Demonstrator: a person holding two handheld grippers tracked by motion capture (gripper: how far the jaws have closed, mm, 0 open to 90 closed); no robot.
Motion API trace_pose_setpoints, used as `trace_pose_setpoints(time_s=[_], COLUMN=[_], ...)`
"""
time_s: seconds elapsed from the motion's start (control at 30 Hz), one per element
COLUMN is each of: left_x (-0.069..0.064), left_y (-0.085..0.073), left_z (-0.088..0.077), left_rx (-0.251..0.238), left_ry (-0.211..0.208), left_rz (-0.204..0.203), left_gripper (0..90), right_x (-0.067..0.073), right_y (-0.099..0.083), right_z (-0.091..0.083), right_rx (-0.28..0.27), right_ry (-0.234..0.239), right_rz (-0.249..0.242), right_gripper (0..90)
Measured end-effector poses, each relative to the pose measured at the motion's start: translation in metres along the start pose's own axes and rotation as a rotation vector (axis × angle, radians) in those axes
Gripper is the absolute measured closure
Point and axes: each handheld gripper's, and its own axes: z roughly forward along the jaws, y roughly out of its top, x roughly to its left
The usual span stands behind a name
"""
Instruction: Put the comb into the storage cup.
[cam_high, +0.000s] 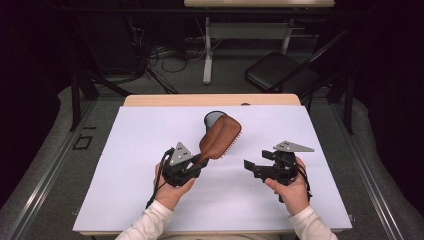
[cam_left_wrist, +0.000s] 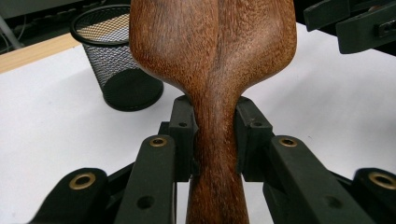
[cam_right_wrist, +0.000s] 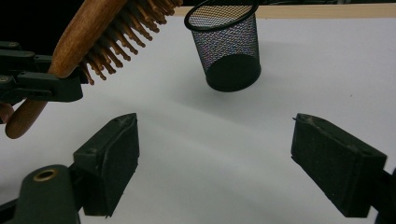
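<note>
Left gripper has its jaws clamped on the neck of the wooden brush, holding it up off the table with the head tilted toward the mesh cup just behind it. Looks like the carry step; next it needs lining up over the cup's rim, handle down probably. Right gripper hangs nearby, jaws wide, empty.

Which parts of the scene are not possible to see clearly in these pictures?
- High view: the mesh cup is mostly hidden behind the wooden hairbrush.
- Left gripper view: the brush's bristles face away; its head and handle end are cut off by the frame edges.
- Right gripper view: the left gripper is cut off by the left edge.
- Cup's inside: too dark to tell.
</note>
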Motion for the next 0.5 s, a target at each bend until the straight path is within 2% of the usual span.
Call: trace_pose_setpoints(time_s=[0.5], left_x=[0.004], left_y=[-0.008], left_z=[0.000], left_rx=[-0.002], left_ry=[0.011], left_rz=[-0.007], left_gripper=[71.9], right_x=[0.009], right_y=[0.016], right_z=[0.013], right_rx=[0.022], right_ry=[0.041], right_rz=[0.034], right_gripper=[15.4])
